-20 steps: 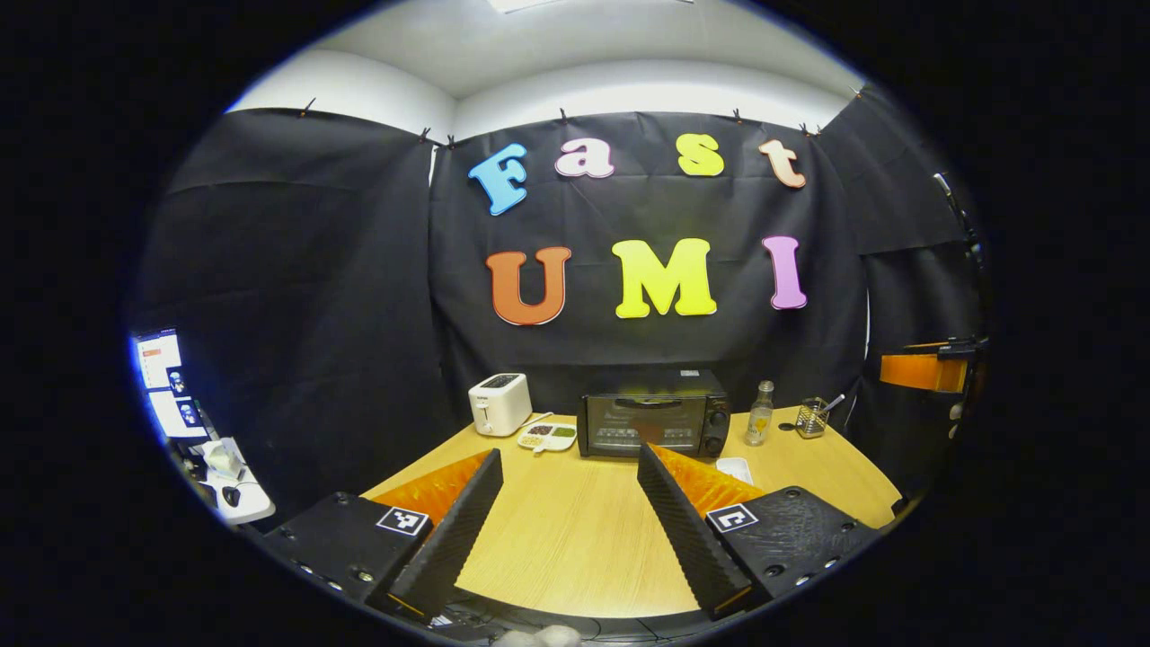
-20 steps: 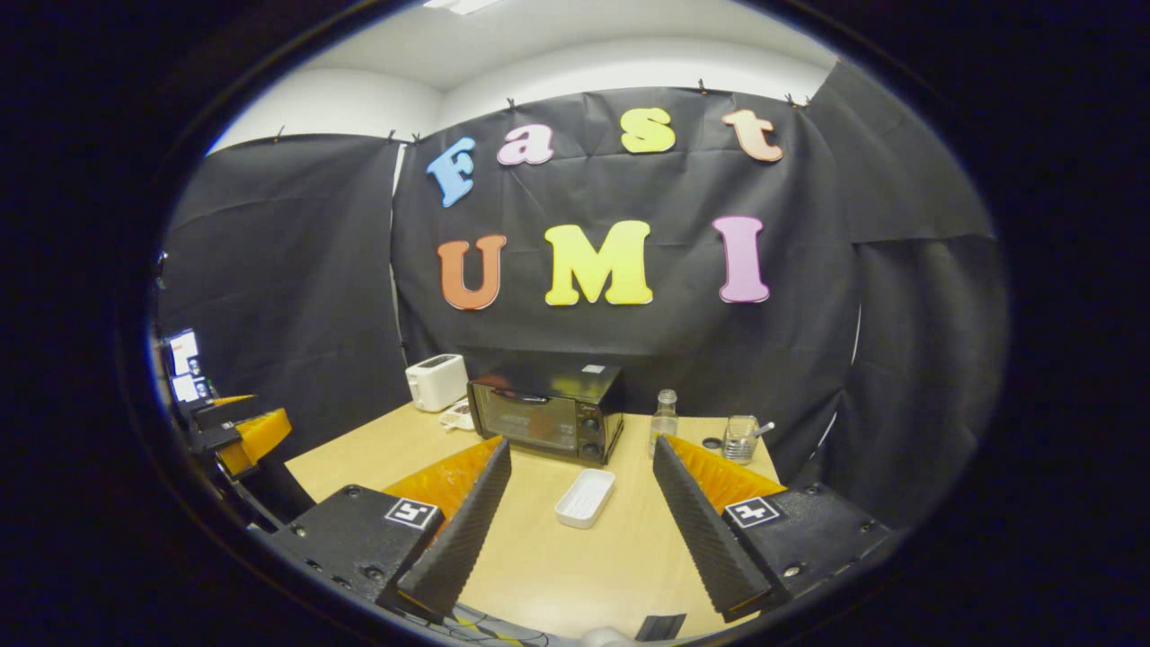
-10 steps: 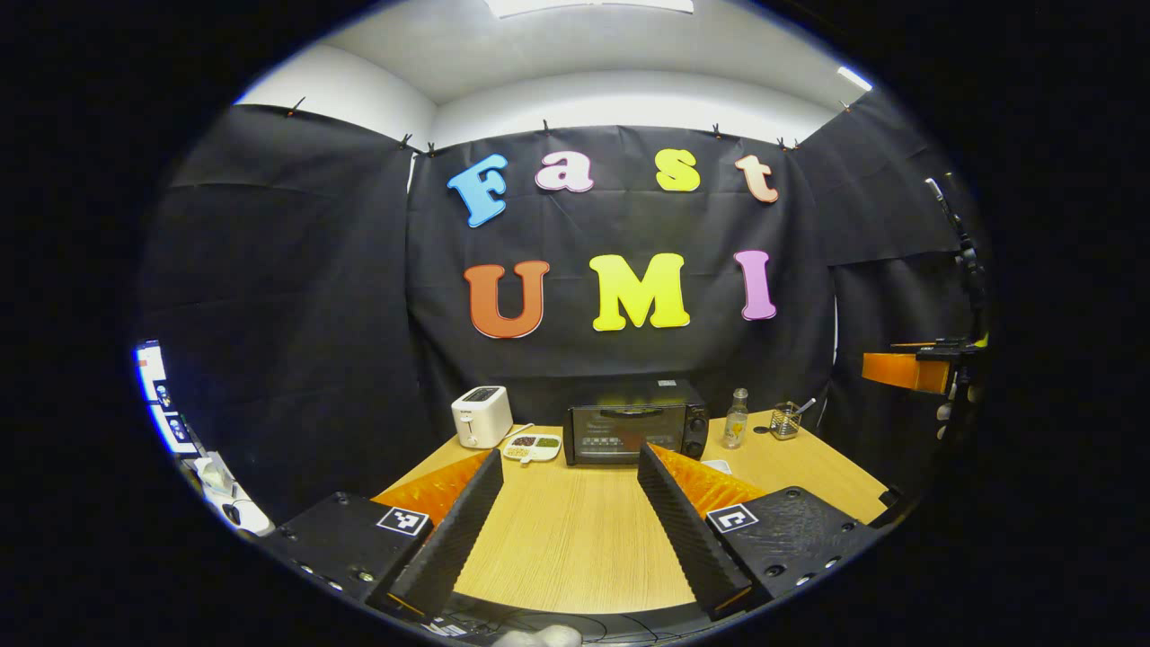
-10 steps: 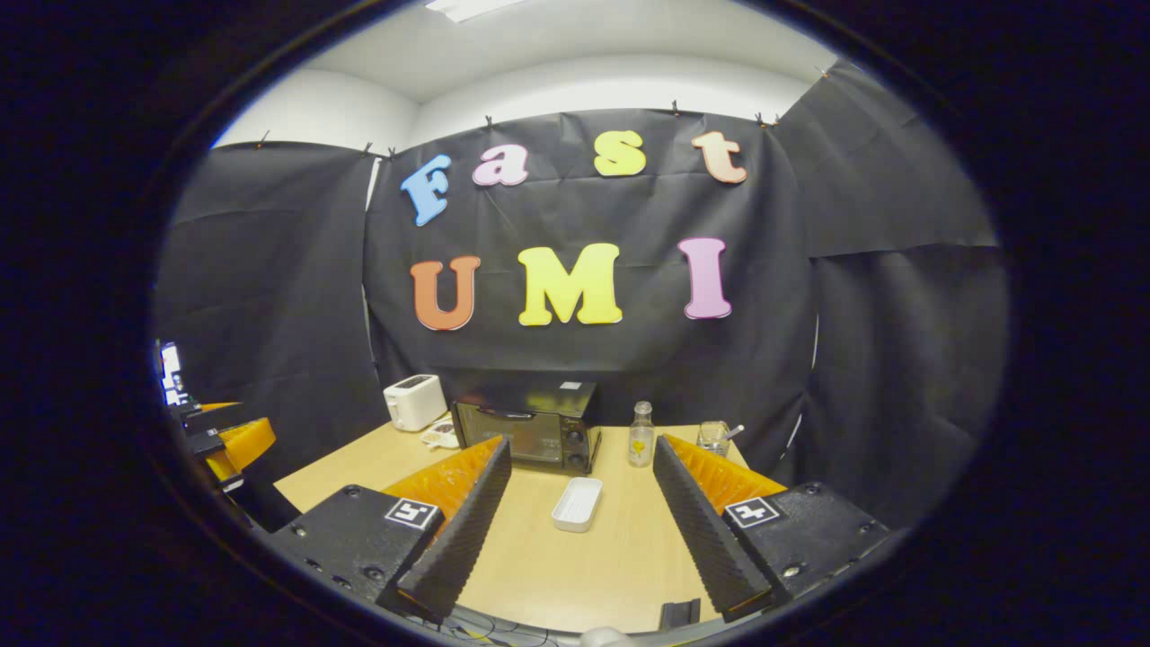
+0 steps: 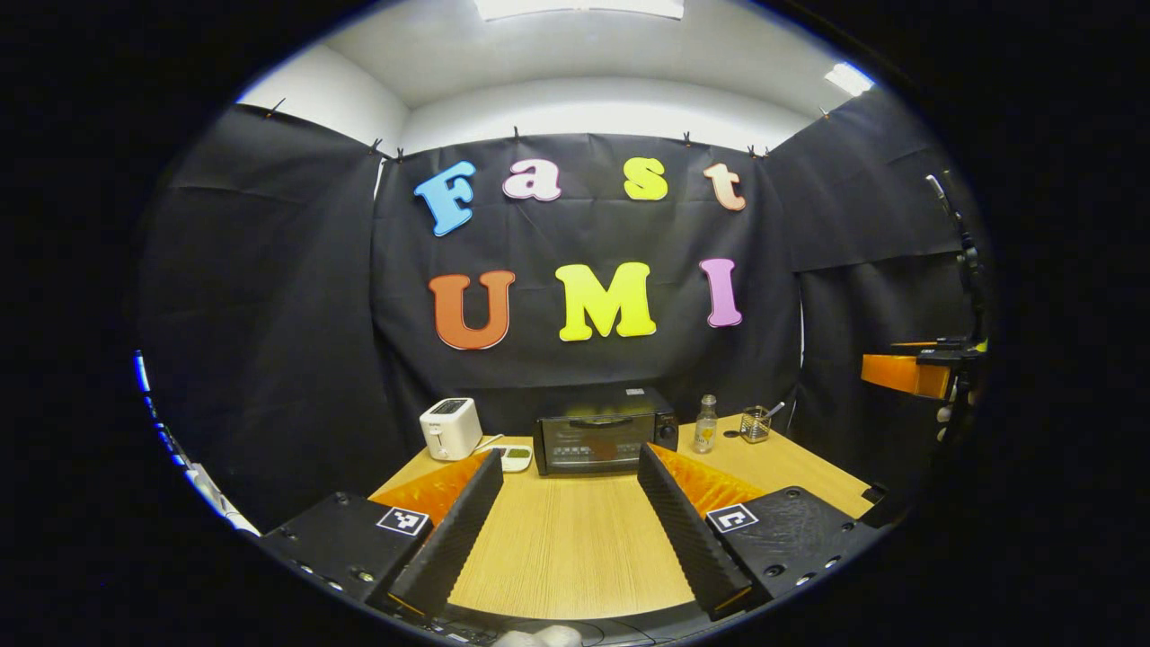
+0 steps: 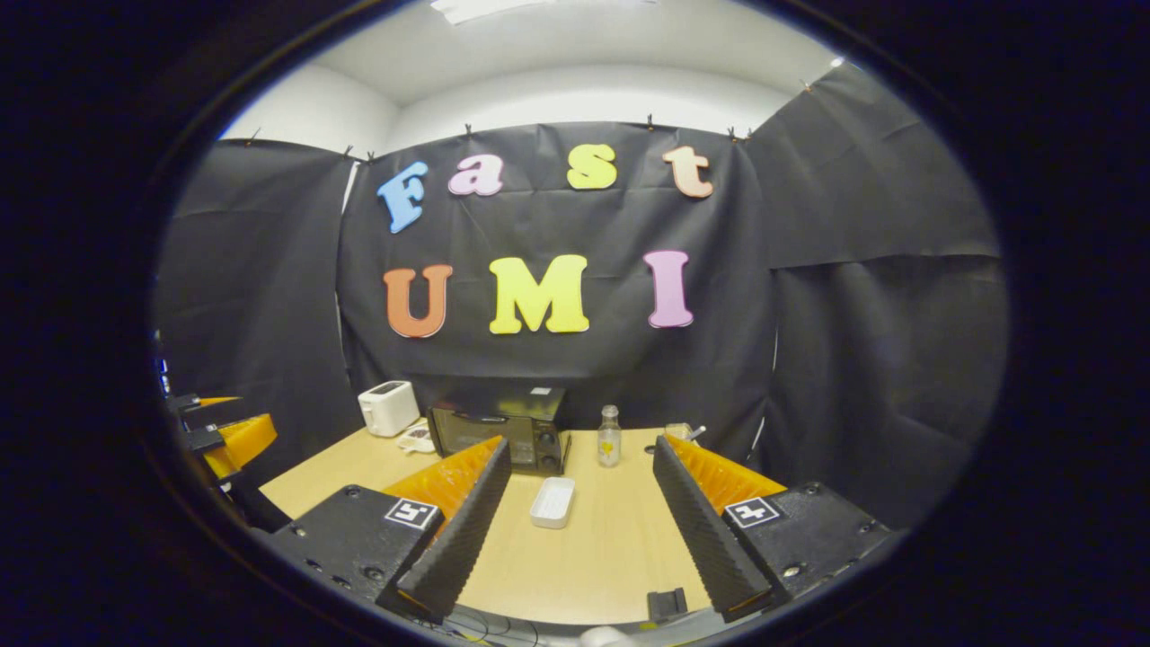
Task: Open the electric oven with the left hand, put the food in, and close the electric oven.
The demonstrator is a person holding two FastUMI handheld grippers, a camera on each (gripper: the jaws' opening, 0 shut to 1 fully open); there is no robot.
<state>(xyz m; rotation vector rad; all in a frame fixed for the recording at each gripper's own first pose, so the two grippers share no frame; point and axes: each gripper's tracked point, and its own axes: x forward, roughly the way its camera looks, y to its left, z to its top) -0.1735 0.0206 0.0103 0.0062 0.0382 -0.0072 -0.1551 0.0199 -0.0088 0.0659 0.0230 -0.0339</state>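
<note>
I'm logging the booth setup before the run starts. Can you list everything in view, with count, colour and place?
electric oven: one, black, door shut, back centre of the table.
toaster: one, white, left of the oven.
divided dish: one, pale, between the toaster and the oven.
white tray: one, in front of the oven, contents hard to tell.
bottle: one, clear, right of the oven.
glass cup: one, clear, right of the bottle, with something standing in it.
table: one, light wood.
left gripper: open, above the table's near edge.
right gripper: open, above the table's near edge.
</note>
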